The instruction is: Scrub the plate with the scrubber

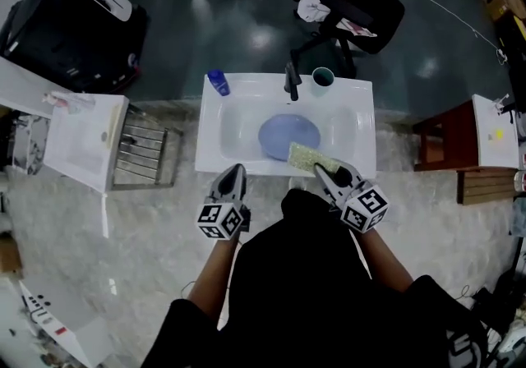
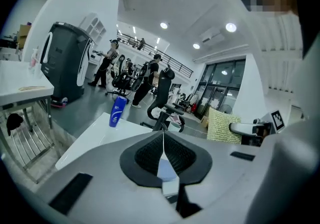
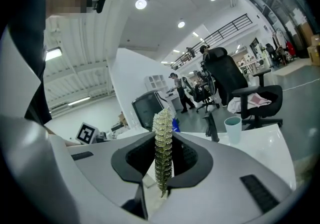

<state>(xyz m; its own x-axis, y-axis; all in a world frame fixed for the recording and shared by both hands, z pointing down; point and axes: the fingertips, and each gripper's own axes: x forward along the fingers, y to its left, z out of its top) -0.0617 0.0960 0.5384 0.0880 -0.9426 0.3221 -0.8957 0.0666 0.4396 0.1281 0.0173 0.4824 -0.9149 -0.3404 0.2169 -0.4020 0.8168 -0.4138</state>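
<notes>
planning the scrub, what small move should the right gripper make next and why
Probably ease the right gripper forward and down to press the scrubber onto the blue plate. Its jaws clamp the scrubber, which hangs over the plate's near edge in the sink; contact isn't clear.

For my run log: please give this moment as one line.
left gripper: jaws shut, empty | right gripper: jaws shut on scrubber | plate: lying in sink
</notes>
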